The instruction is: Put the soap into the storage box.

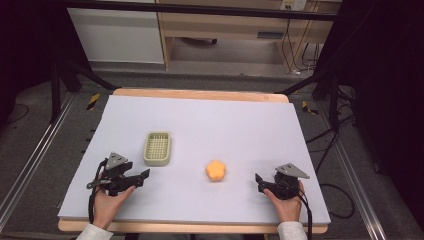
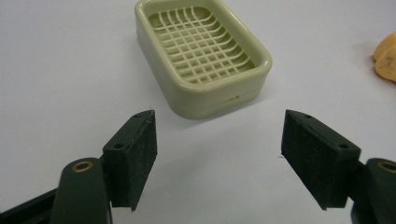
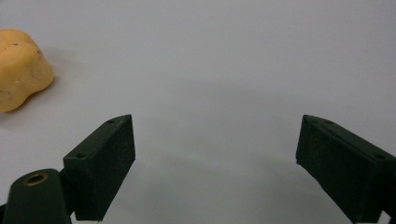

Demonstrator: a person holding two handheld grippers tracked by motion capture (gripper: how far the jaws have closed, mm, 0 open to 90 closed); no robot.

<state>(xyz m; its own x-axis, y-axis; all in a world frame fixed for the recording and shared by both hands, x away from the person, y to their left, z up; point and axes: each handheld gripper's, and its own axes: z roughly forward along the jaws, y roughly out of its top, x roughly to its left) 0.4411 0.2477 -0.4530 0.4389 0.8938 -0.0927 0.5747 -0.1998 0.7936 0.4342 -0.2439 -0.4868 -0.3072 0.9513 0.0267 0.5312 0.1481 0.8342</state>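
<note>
High view: both hands are resting at the near edge of the desk (image 1: 200, 120), left gripper (image 1: 142, 176) and right gripper (image 1: 260, 181) sitting apart, each aiming inward, likely staged for a pick. The orange soap (image 1: 215, 170) is lying on the desk between them, nearer the right one. The green soap dish (image 1: 157, 148) is sitting just ahead of the left gripper, holding nothing.

Left gripper view: its fingers (image 2: 133, 156) are standing spread wide, gripping nothing. The soap dish (image 2: 201, 55) is lying just beyond them, grid tray bare. The soap (image 2: 386, 56) is peeking in at the right edge.

Right gripper view: the fingers (image 3: 102, 163) are likewise released, nothing between them. The soap (image 3: 21, 67) is sitting off to the upper left, untouched.
</note>
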